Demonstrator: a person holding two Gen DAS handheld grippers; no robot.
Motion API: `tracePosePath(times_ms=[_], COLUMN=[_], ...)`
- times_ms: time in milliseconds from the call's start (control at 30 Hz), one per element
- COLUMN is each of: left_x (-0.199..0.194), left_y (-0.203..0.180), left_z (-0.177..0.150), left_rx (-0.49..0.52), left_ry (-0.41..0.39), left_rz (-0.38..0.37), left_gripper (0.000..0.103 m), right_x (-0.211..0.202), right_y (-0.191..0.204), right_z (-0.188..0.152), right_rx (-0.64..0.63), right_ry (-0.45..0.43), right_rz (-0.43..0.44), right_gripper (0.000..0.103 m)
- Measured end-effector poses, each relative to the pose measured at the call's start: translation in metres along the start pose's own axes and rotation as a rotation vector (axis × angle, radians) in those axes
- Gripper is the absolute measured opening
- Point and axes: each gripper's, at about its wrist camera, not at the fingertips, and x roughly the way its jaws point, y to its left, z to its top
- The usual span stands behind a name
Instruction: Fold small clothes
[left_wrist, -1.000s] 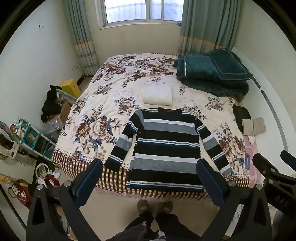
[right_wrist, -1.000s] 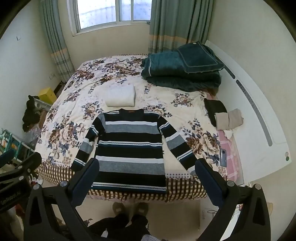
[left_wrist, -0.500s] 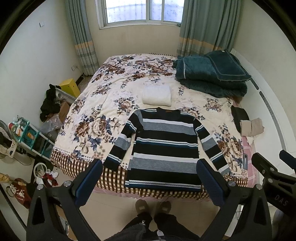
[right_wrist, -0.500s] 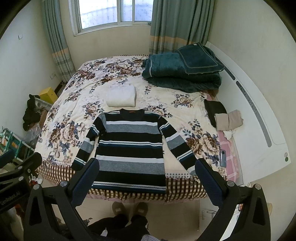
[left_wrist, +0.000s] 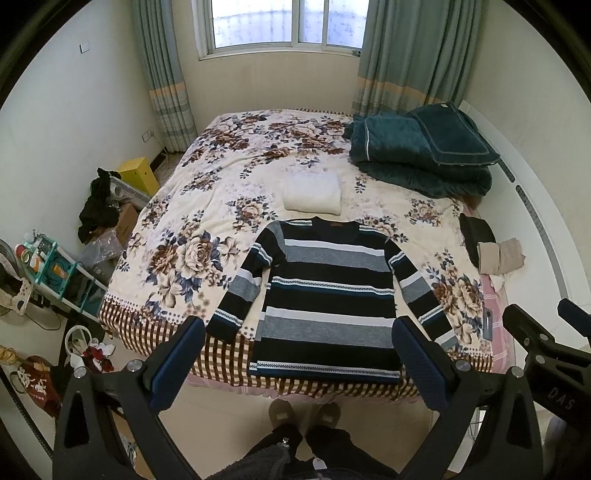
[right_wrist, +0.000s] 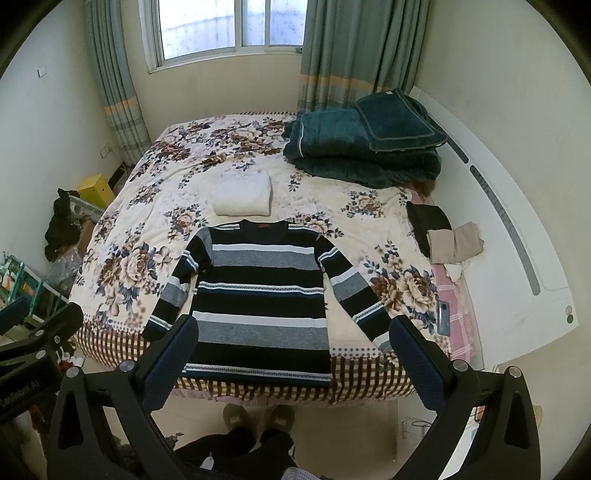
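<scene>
A dark sweater with grey, white and blue stripes (left_wrist: 328, 291) lies flat on the floral bedspread (left_wrist: 207, 221), sleeves spread, hem at the bed's near edge; it also shows in the right wrist view (right_wrist: 258, 291). My left gripper (left_wrist: 299, 358) is open and empty, held high above the floor in front of the bed. My right gripper (right_wrist: 291, 354) is open and empty too, beside the left one. Both are well apart from the sweater.
A folded white garment (left_wrist: 313, 192) lies beyond the collar. Teal folded quilts (left_wrist: 417, 151) sit at the back right. Dark and beige clothes (left_wrist: 491, 247) lie at the right edge, a phone (right_wrist: 443, 316) near them. Clutter and shelves (left_wrist: 55, 273) stand left. My slippers (left_wrist: 303, 413) are below.
Both grippers have drawn back and up a little from the bed, so the sweater looks slightly smaller. Nothing on the bed has moved.
</scene>
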Motion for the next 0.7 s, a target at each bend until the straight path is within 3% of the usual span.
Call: tracePosePath(times_ms=[700], left_x=[-0.008], left_y=[-0.001], left_z=[0.006], left_rx=[-0.006], left_ry=[-0.008], left_rz=[-0.005], left_gripper=[0.103], right_x=[-0.002], right_y=[0.002], right_z=[-0.007], right_rx=[-0.002], right_ry=[-0.007], right_rz=[0.001], right_gripper=[0.103])
